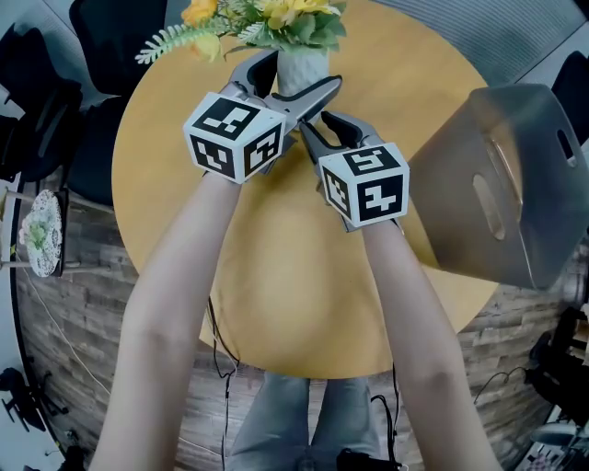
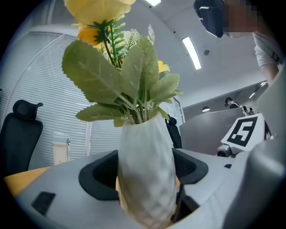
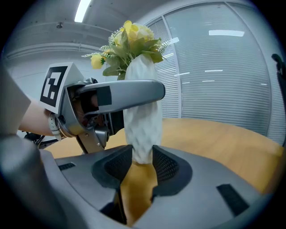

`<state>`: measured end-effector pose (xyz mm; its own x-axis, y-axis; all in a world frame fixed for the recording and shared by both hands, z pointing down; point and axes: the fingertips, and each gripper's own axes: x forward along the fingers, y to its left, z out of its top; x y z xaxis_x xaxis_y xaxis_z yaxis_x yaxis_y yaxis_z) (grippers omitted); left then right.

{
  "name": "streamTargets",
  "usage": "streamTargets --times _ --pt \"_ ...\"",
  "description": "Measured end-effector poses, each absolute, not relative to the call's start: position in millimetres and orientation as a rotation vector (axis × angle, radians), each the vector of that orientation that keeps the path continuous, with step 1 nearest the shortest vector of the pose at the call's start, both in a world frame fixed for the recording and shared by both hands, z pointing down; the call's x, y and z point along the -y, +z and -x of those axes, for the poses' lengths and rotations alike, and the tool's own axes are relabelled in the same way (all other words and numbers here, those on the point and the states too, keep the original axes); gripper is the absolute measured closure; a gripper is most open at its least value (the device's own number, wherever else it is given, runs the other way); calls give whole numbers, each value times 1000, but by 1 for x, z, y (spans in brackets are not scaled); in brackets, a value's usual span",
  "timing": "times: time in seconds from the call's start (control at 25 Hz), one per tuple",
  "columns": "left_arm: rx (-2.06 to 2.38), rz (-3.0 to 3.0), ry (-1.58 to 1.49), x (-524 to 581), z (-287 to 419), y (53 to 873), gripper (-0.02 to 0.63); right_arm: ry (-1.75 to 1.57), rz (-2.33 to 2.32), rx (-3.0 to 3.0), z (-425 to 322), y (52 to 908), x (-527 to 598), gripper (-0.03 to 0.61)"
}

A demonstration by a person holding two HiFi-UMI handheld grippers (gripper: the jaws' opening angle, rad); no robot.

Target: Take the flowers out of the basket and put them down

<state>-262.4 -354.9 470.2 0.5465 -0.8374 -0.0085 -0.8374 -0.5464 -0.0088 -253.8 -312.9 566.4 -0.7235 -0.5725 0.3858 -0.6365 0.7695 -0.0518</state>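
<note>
The flowers point(image 1: 276, 18) are yellow blooms with broad green leaves and a fern-like sprig. They stand upright in a white, dimpled vase point(image 1: 304, 66) that narrows toward its foot. The vase is at the far side of the round bench point(image 1: 276, 276), clamped round its belly by the left tongs point(image 2: 145, 179) and at its foot by the right tongs point(image 3: 143, 163). The grey basket point(image 1: 502, 184), with slot handles, sits apart at the bench's right edge.

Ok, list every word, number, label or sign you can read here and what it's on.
None: no word, number or brand is readable in any view.
left gripper's cube: black-and-white square markers only, patterns, not letters.
right gripper's cube: the same.
vase, table, basket: plain, no print.
</note>
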Motion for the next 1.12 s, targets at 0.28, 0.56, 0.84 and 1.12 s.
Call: streamTargets --times 0.28,0.56,0.84,1.12 --pt "-1457 2725 -31 355 262 481 249 251 -915 2583 259 578 314 417" --pt "-1474 2711 7 352 267 486 249 244 -888 2545 262 583 312 417" --pt "-1483 2700 41 352 266 486 249 246 -892 2545 257 583 313 417" --pt "-1492 2734 50 351 268 487 247 271 -887 2579 257 579 307 417"
